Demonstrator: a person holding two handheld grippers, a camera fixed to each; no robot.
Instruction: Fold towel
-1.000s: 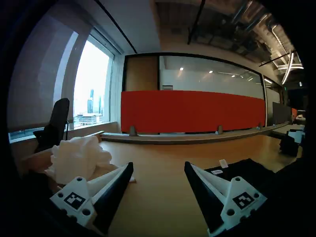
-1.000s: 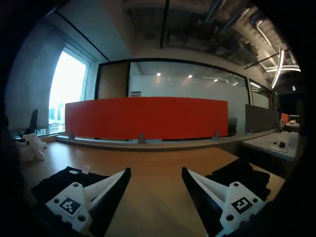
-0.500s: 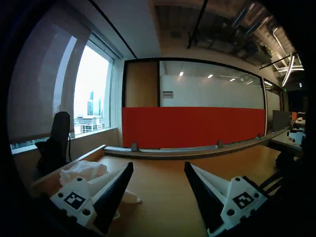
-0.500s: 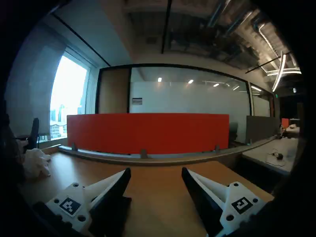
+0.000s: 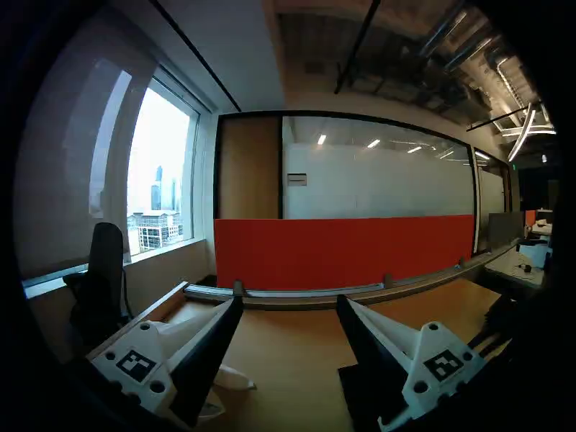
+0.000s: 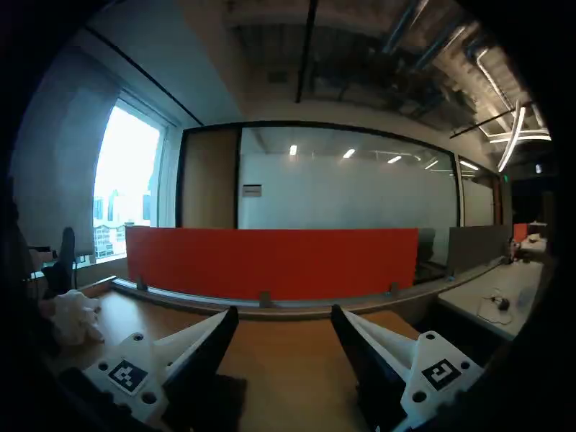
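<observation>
The left claw and the right claw both gape empty, aimed level across the wooden worktop. The dark towel lies low beneath them at the near edge (a crumpled white cloth sits off to one side). The sound move, I judge, is to tip both down and pinch two matching corners evenly.

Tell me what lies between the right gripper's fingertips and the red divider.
In the right gripper view, only bare wooden desk and the grey rail at the divider's foot lie between the open right gripper and the red divider.
</observation>
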